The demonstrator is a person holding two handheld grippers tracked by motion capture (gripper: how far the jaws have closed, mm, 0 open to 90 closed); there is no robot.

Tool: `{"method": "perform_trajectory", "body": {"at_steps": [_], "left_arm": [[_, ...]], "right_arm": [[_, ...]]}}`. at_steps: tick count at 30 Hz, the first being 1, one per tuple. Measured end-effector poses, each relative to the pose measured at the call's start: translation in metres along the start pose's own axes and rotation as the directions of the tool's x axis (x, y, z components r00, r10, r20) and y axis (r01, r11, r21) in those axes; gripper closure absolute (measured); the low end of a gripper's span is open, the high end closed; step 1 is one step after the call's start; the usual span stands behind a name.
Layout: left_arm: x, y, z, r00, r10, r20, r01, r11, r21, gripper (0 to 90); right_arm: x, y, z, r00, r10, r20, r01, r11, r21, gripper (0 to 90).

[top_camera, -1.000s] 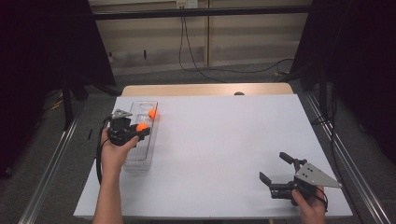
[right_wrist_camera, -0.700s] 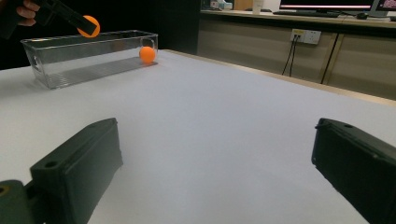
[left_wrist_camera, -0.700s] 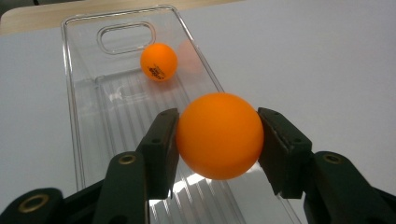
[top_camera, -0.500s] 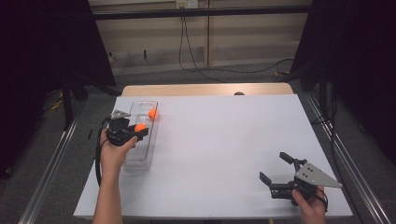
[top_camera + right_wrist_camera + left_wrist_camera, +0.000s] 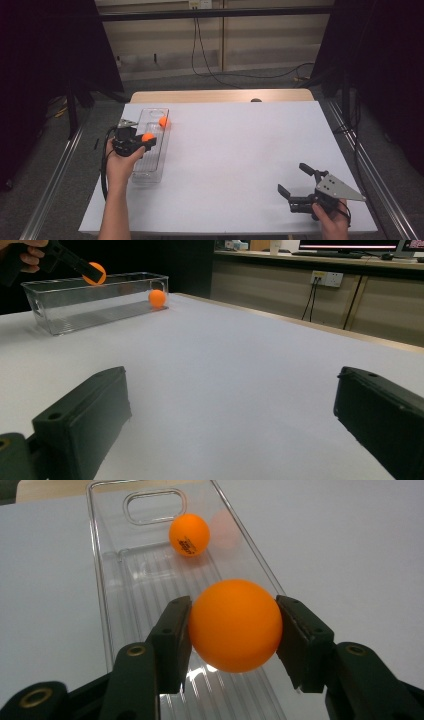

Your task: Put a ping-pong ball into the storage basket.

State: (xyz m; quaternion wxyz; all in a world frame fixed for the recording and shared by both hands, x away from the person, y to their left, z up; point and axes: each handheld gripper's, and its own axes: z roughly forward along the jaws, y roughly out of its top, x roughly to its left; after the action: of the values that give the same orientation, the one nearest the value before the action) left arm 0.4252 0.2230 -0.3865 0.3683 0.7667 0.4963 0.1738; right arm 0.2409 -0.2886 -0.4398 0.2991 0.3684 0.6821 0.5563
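Orange ball (image 5: 235,625) sits clamped between the jaws of our left gripper (image 5: 145,141), held above the clear plastic tray (image 5: 161,161) at the table's left side. We note a second ball (image 5: 189,534) lying inside the tray near its far end. Our right gripper (image 5: 296,186) rests near the white table's (image 5: 240,150) front right corner, jaws spread wide around nothing.

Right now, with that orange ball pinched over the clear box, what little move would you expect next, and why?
Probably the left gripper opens to drop its held ball. It hangs above the clear tray, where another orange ball already lies, so this looks like filling the tray. The right gripper sits open, apart.
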Motion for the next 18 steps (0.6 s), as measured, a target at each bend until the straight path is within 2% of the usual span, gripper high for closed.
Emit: {"method": "perform_trajectory", "body": {"at_steps": [18], "left_arm": [[0.0020, -0.0024, 0.0054, 0.9998, 0.003, -0.021, -0.002, 0.9998, 0.020, 50.6]], "right_arm": [[-0.0003, -0.0002, 0.0000, 1.0000, 0.000, 0.000, 0.000, 1.000, 0.001, 1.0]]}}
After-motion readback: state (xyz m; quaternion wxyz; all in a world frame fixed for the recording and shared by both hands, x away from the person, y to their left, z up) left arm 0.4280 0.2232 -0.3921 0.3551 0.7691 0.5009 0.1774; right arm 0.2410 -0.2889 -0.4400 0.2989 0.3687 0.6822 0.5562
